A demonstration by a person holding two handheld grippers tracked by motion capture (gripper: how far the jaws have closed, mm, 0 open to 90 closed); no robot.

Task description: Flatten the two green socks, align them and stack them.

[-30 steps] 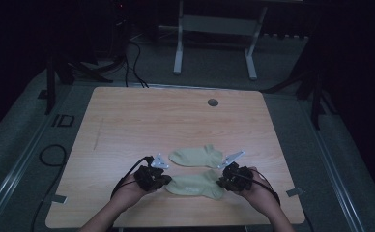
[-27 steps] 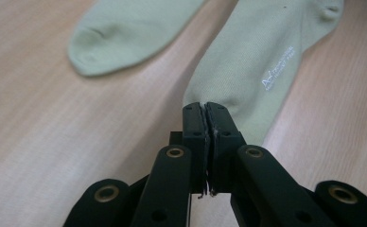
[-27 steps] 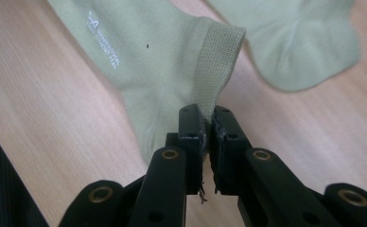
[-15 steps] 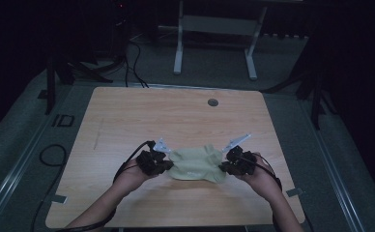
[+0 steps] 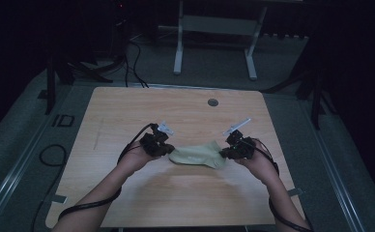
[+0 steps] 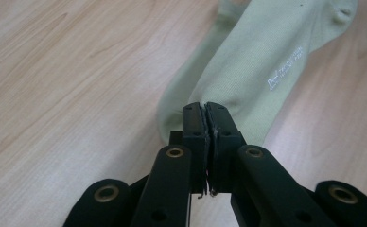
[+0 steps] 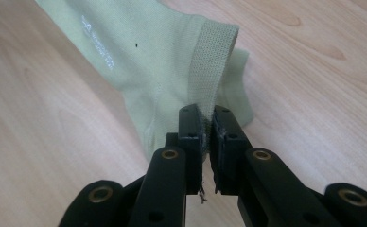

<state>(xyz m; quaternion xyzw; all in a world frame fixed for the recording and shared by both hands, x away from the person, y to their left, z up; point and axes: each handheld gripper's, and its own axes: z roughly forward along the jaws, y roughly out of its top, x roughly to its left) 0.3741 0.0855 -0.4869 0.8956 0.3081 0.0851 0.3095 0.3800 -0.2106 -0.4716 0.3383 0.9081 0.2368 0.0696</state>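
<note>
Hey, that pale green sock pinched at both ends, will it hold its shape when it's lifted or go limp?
Probably limp: the sock is thin knit, creased where the left hand-held gripper pinches it. Likely light. The ribbed cuff at the right hand-held gripper should resist slipping.

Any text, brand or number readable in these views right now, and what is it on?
White print on the sock: two short lines, too small and blurred to read.
"ID" beside the table, on the floor.
Nothing else legible.
</note>
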